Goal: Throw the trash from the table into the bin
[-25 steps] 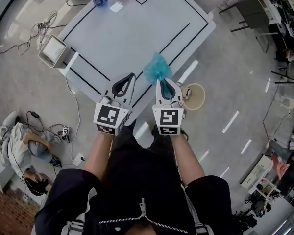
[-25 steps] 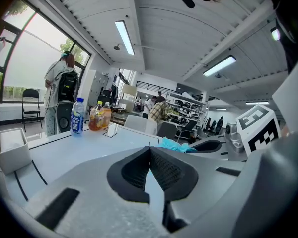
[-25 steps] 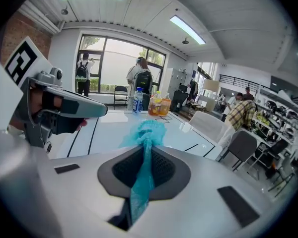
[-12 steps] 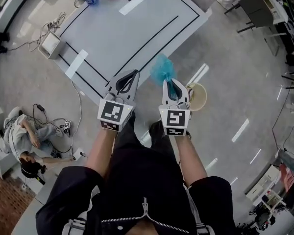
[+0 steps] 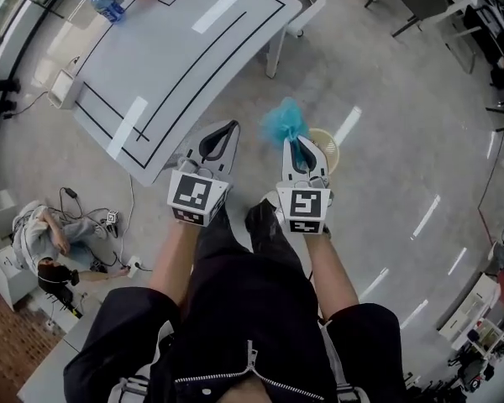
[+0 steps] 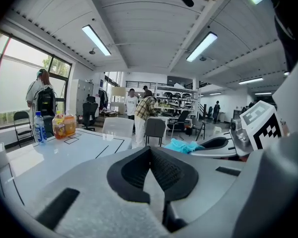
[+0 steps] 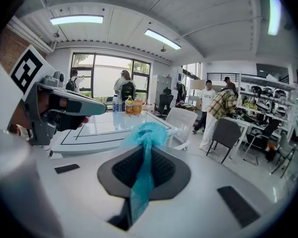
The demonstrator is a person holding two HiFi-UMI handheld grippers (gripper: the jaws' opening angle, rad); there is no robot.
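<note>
Seen from above, a person holds two tongs out over a grey floor (image 5: pixel 395 91). The left tongs (image 5: pixel 225 129) are closed, with nothing between their black pads. The right tongs (image 5: pixel 293 143) are clamped on a crumpled teal wad of trash (image 5: pixel 283 121), which puffs out past their tips. A round beige bin (image 5: pixel 329 148) stands on the floor just beyond and to the right of the right tongs, partly hidden by them. The white counter (image 5: pixel 176 49) lies ahead and to the left of the left tongs, apart from the trash.
</note>
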